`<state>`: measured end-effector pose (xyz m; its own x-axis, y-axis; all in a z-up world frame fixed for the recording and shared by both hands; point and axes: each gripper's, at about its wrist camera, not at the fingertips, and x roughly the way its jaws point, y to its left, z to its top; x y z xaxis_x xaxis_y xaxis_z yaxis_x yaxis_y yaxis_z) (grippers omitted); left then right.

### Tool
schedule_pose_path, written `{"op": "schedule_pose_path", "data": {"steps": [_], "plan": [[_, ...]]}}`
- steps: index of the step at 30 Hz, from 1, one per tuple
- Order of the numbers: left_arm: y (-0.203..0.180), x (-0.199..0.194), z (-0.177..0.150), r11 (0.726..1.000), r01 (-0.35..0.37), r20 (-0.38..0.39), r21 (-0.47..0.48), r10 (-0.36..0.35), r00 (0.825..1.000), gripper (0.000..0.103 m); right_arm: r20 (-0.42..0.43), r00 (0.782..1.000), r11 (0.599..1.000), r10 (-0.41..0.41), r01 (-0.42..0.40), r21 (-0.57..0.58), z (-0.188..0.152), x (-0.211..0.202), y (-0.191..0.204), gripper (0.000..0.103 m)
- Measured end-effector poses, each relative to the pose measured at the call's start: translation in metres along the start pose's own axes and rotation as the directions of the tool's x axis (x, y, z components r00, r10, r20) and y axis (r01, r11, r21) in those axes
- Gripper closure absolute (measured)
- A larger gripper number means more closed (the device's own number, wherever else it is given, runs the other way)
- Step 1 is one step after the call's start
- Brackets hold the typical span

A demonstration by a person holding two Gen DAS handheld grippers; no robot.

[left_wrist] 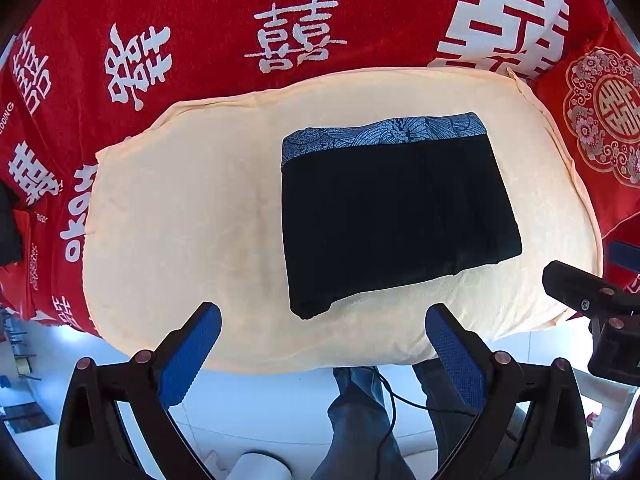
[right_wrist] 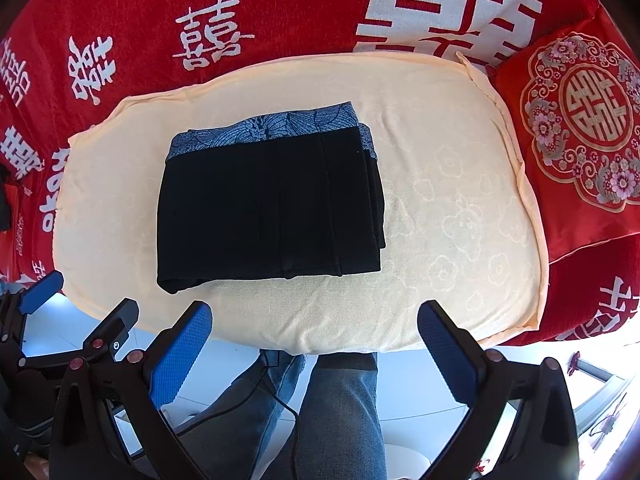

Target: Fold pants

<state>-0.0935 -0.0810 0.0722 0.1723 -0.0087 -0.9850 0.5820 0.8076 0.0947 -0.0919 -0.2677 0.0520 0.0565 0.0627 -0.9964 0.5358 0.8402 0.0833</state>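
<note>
1. The black pants (right_wrist: 268,204) lie folded in a compact rectangle on a cream towel (right_wrist: 440,240), at about 11 o'clock from the right gripper (right_wrist: 316,344).
2. They look soft, light and limp; the stacked layers would likely slip apart, so the thick folded edge at 6 o'clock seems the best hold.
3. The left gripper (left_wrist: 324,340) and the right one both hover with jaws spread wide, empty.
4. A red cushion (right_wrist: 580,128) sits at 2 o'clock, on the red bedspread (right_wrist: 240,8); nothing blocks the approach.

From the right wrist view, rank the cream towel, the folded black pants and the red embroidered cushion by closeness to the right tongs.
1. Cream towel, directly ahead, beneath the tips of the right tongs.
2. Folded black pants, ahead and left, on the towel.
3. Red embroidered cushion, far right, beyond the towel's edge.
</note>
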Motion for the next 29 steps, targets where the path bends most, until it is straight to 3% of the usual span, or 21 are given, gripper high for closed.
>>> {"op": "schedule_pose_path", "data": {"steps": [29], "plan": [[-0.011,-0.001,-0.002,0.999,0.022,0.013,0.023,-0.022,1.0,0.001,-0.008,1.0,0.998,-0.008,0.008,-0.055,0.008,0.002,0.009,0.001]]}}
